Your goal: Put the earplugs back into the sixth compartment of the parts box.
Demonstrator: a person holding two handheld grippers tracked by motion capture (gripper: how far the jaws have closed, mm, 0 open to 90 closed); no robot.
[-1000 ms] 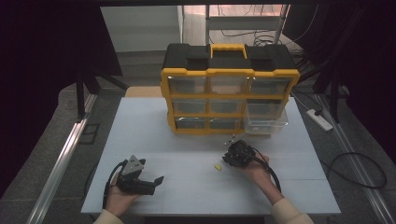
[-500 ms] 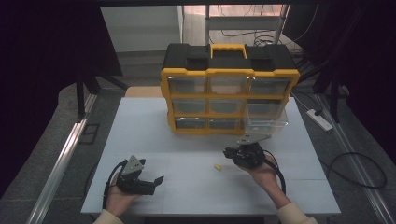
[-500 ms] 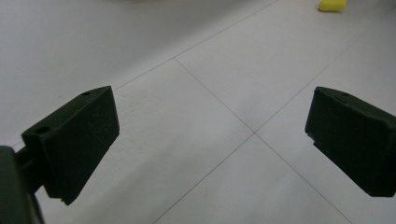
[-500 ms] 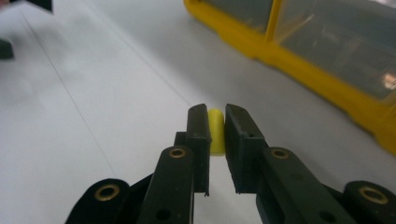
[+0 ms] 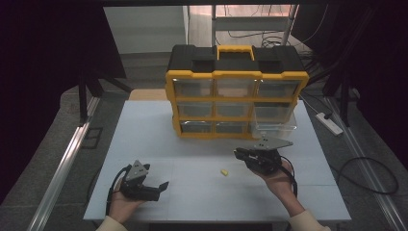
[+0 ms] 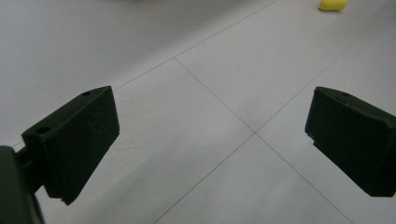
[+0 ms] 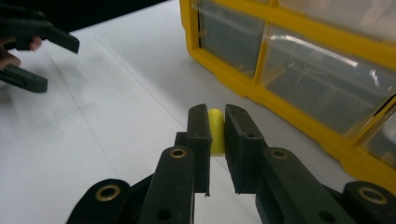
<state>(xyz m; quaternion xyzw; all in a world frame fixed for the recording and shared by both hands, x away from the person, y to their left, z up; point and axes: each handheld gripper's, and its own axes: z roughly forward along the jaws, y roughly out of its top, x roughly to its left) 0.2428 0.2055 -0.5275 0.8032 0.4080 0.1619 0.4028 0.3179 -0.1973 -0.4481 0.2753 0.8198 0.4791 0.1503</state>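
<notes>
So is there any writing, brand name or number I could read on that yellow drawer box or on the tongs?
None can be read.
Yellow and black drawer organizer: no label or brand visible on its frame, handle or clear drawers.
Right tongs, shut on a small yellow piece: plain black, no markings.
Left tongs: plain black, no markings.
Second small yellow piece on the table: too small to tell.

The drawer cabinet [image 5: 235, 96] stands at the far middle of the counter [image 5: 144, 130], with one drawer [image 5: 275, 126] at its lower right pulled out. In front of that drawer are the right tongs [image 5: 239, 153], gripping a small piece [image 7: 215, 131]. Another small piece [image 5: 223, 172] lies on the counter nearer than the cabinet, and the left tongs [image 5: 162, 186] rest well to the cabinet's near left.
</notes>
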